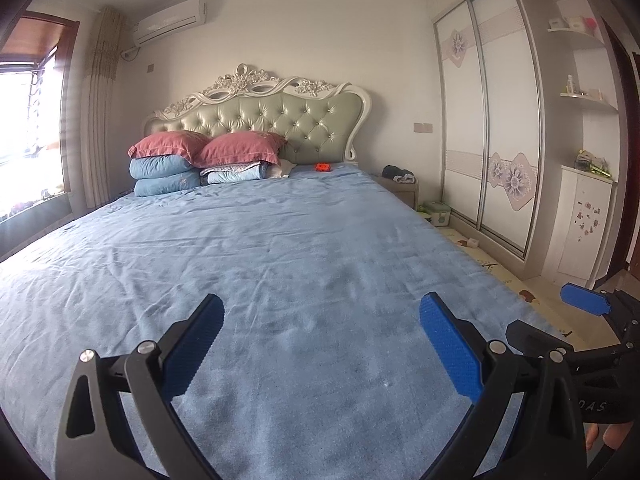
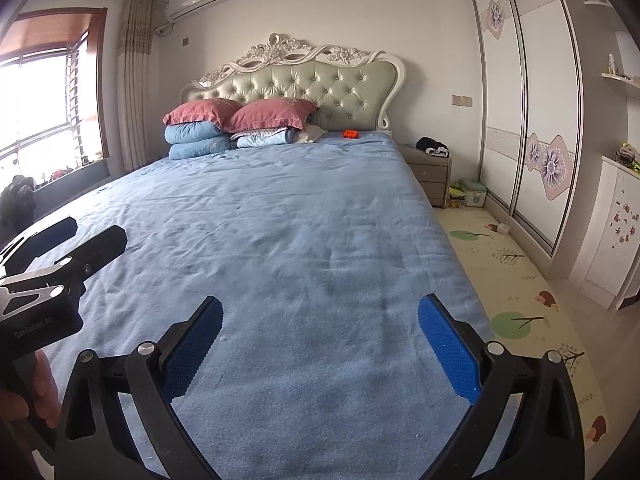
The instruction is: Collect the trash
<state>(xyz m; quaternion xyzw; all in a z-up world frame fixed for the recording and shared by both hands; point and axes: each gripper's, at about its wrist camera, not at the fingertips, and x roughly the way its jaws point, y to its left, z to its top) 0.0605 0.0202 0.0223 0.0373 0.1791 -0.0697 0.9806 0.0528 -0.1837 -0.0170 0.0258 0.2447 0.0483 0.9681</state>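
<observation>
A small orange-red item (image 1: 323, 167) (image 2: 350, 133) lies on the blue bedsheet (image 1: 260, 248) (image 2: 280, 220) near the headboard, right of the pillows. My left gripper (image 1: 321, 312) is open over the foot of the bed, nothing between its blue pads. My right gripper (image 2: 320, 314) is open too and holds nothing, also above the near end of the bed. Each gripper shows in the other's view: the right one (image 1: 560, 316) at the right edge, the left one (image 2: 86, 232) at the left edge. Both are far from the orange item.
Red pillows (image 1: 208, 146) on folded blue quilts (image 1: 164, 176) sit at the bed's head, left. A nightstand (image 2: 430, 174) with dark clothing, a small green box (image 2: 472, 192) and a patterned floor mat (image 2: 520, 292) lie right of the bed, before sliding wardrobe doors (image 2: 528, 112). A window (image 2: 36, 108) is at left.
</observation>
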